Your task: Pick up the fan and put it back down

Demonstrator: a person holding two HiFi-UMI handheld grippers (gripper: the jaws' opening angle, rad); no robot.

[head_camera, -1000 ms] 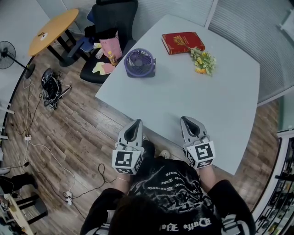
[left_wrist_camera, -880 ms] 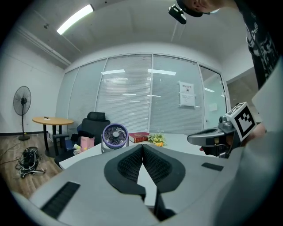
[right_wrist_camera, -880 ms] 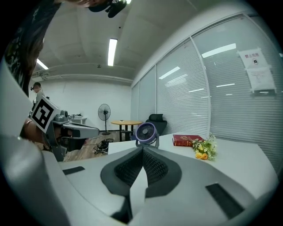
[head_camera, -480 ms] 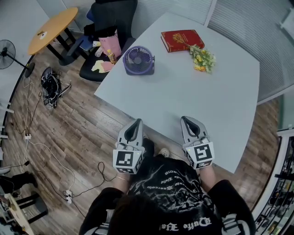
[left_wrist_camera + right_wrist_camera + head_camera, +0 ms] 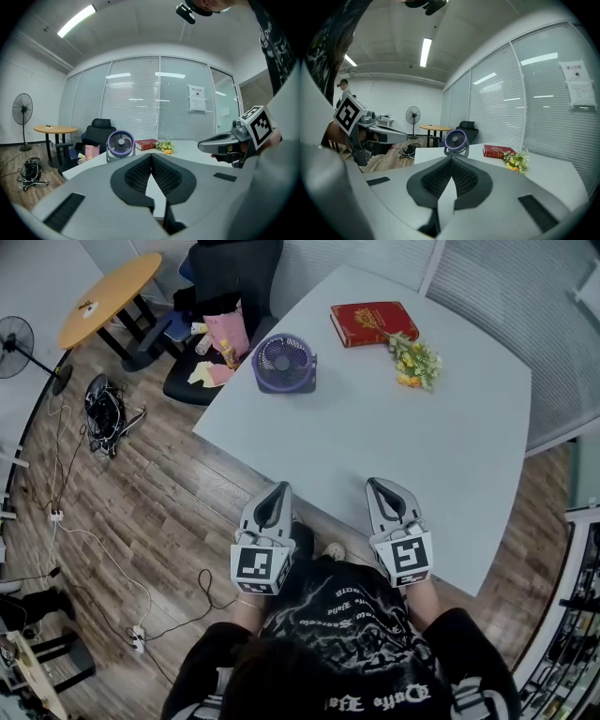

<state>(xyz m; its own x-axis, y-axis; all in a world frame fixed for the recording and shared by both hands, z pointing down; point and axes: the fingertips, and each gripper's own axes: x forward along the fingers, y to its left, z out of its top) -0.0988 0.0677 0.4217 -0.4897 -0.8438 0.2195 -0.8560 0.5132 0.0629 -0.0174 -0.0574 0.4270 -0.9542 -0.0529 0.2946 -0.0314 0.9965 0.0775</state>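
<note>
**Purple desk fan (image 5: pixel 284 364) idle, both grippers clenched empty**

It stands upright at eleven o'clock on the grey table (image 5: pixel 394 446), well apart from the left gripper (image 5: pixel 279 491) and right gripper (image 5: pixel 377 486) at six o'clock, each with jaws pressed together on nothing.

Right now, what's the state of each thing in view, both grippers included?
purple fan: upright on the table, untouched
red book: closed, lying flat
flowers: lying on the table, stems over the book's corner
left gripper: shut, empty, far short of the fan
right gripper: shut, empty, far short of the fan
</note>
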